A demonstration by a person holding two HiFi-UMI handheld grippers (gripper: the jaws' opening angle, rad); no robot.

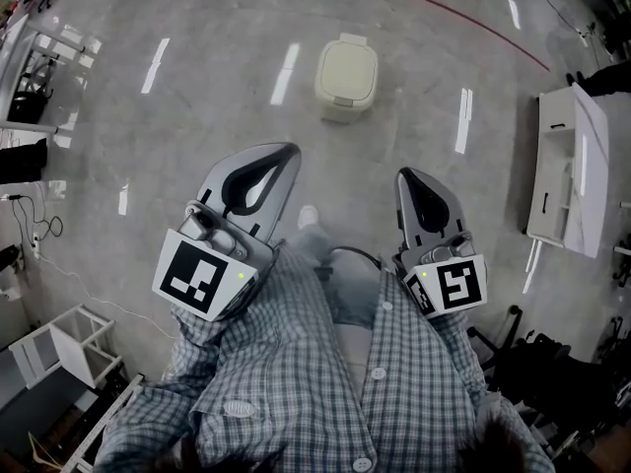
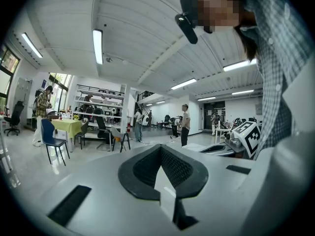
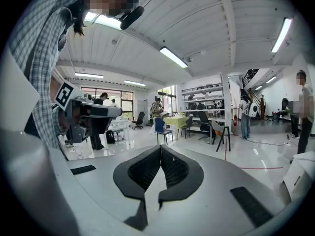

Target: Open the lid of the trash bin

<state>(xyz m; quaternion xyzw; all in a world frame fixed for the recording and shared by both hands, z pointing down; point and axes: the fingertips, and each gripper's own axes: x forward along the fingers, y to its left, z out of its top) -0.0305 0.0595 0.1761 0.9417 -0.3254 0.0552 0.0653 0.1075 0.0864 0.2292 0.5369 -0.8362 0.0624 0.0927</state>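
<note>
A cream trash bin [image 1: 345, 79] stands on the grey floor ahead of me in the head view, and its lid is down. Both grippers are held close to my chest, well short of the bin. My left gripper [image 1: 279, 156] is shut, its black pads [image 2: 147, 168] meeting at the tips with nothing between them. On the other side, my right gripper [image 1: 410, 175] is likewise shut and empty, its pads [image 3: 142, 170] pressed together. Both gripper views look out across the room, and the bin is in neither.
A white cabinet [image 1: 565, 170] stands at the right and a white shelf unit [image 1: 69, 341] at the lower left. A red line [image 1: 473, 23] crosses the floor beyond the bin. Further off are people [image 2: 185, 124], chairs [image 2: 51, 141] and a table with a yellow-green cloth [image 3: 176, 120].
</note>
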